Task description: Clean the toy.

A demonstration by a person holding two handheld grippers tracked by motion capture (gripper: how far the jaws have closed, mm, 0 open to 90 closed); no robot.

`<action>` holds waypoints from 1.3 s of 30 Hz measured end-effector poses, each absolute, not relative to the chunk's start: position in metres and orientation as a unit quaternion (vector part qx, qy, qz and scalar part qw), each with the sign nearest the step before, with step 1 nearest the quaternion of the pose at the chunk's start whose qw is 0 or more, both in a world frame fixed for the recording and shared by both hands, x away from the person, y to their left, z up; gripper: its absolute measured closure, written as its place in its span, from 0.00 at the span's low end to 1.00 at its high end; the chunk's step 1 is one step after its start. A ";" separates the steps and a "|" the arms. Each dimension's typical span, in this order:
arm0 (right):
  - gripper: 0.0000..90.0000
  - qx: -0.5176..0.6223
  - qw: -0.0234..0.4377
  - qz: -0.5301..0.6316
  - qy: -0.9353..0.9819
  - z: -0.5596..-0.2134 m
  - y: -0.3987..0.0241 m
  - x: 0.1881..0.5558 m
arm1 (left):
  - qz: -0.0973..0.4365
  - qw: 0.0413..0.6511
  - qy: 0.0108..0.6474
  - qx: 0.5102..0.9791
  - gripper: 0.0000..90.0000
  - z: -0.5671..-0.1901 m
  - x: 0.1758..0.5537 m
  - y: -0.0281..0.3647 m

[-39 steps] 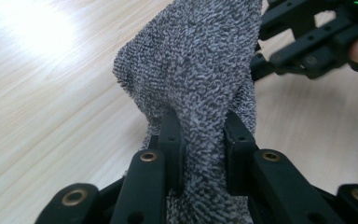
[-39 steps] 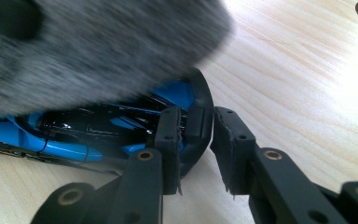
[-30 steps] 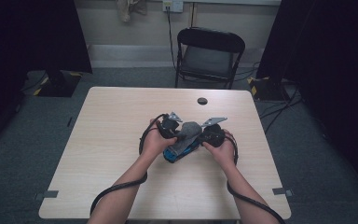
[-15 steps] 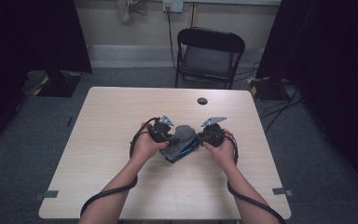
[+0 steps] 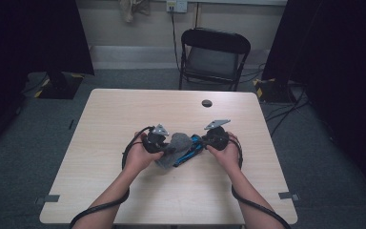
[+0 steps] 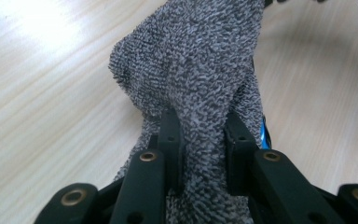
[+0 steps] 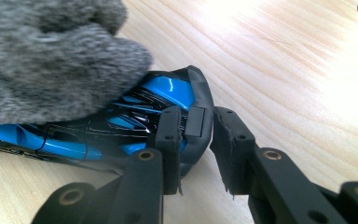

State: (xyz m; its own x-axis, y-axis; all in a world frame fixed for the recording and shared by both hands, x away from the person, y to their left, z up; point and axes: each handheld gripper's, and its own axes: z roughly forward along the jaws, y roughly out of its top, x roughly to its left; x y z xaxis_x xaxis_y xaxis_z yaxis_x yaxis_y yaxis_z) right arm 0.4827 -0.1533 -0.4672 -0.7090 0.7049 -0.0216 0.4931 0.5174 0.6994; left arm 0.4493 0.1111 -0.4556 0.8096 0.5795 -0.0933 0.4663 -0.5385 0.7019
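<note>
A grey fuzzy cloth (image 5: 177,145) lies at mid-table, draped over one end of a blue and black item (image 5: 190,151). My left gripper (image 5: 164,149) holds the cloth from the left. In the left gripper view both jaws pinch a fold of the cloth (image 6: 200,70), so the left gripper (image 6: 200,126) is shut on it. My right gripper (image 5: 204,142) comes in from the right. In the right gripper view it (image 7: 196,126) is shut on the black rim of the blue item (image 7: 121,126), and the cloth (image 7: 51,60) covers the item's far end.
The pale wooden table (image 5: 124,109) carries a small black round thing (image 5: 207,103) near its far edge. A black folding chair (image 5: 214,52) stands beyond the table. Dark curtains hang on both sides, and cables run across the floor at the right.
My left hand has moved left with the grey cloth, drawing it along the blue item, and more blue now shows beside the right gripper. The right hand has kept still.
</note>
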 end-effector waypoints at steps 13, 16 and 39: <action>0.81 0.356 0.154 0.345 0.855 -0.467 -0.154 0.482 | 0.058 0.363 0.294 0.883 0.82 -0.465 0.425 0.134; 0.81 0.357 0.155 0.344 0.854 -0.467 -0.153 0.482 | 0.058 0.365 0.294 0.882 0.82 -0.463 0.423 0.136; 0.81 0.368 0.147 0.361 0.844 -0.470 -0.158 0.482 | 0.071 0.390 0.260 0.880 0.81 -0.449 0.461 0.050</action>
